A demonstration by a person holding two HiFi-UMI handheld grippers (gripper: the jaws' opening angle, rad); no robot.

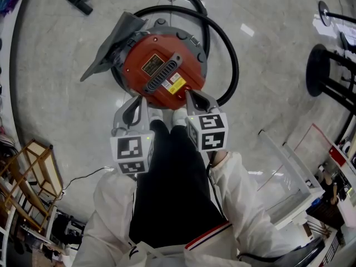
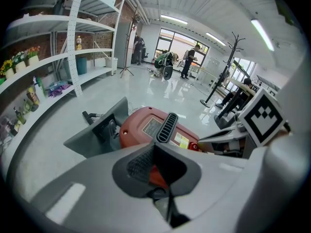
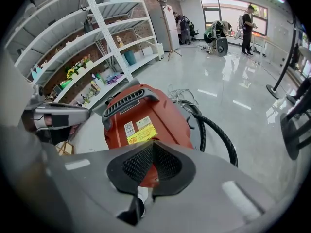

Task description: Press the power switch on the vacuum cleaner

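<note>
The red vacuum cleaner (image 1: 161,65) stands on the floor in front of me, with a dark grille handle (image 1: 162,71) and a yellow label (image 1: 177,84) on top. My right gripper (image 1: 189,95) is shut with nothing in it. Its tip is at the near right rim of the red lid, and contact cannot be told. My left gripper (image 1: 137,101) is also shut and empty, just off the near left rim. In the left gripper view a small red button (image 2: 203,147) sits on the lid (image 2: 146,127) beside the right gripper. The right gripper view shows the lid (image 3: 146,115) just beyond the shut tips.
A black hose (image 1: 232,54) loops round the right of the vacuum, up to a wand and nozzle (image 1: 78,1). A grey flap (image 1: 111,40) juts out on its left. My shoes (image 1: 179,115) are close behind. A coat-stand base (image 1: 318,71), a white frame (image 1: 289,166) and a wooden rack (image 1: 33,171) stand nearby.
</note>
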